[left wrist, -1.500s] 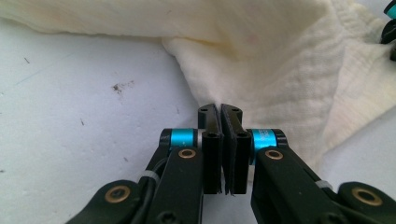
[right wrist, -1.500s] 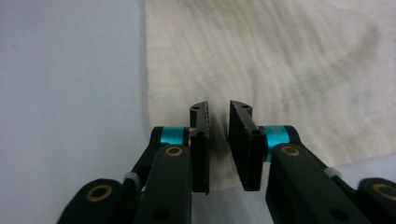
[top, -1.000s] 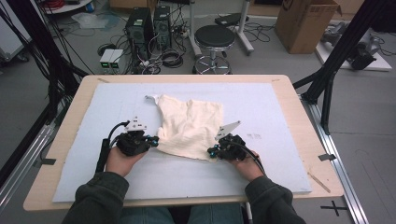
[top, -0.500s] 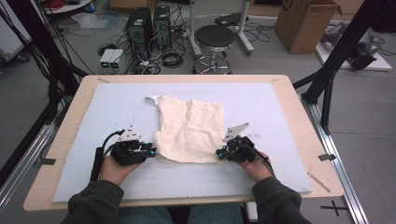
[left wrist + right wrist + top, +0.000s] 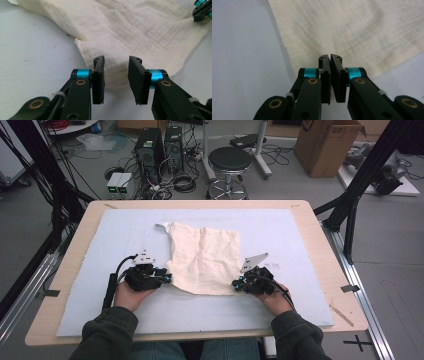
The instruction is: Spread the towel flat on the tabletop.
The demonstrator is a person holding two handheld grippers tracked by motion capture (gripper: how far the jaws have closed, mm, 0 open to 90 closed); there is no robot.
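Left gripper (image 5: 116,80): jaws apart, just been opening, cloth (image 5: 140,32) edge lying between them, unpressed. Right gripper (image 5: 330,75): jaws together, pinched at the cloth's near corner; whether fabric is caught, cannot tell. Cloth spread flat on the mat (image 5: 300,235), ahead of both grippers, between them.

No readable text, labels or numbers — markings too blurred.

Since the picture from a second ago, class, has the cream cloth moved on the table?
Yes. The cream cloth has slid toward the table's near edge and now lies flatter. The left gripper, whose jaws have just been opening, stands open at its corner.
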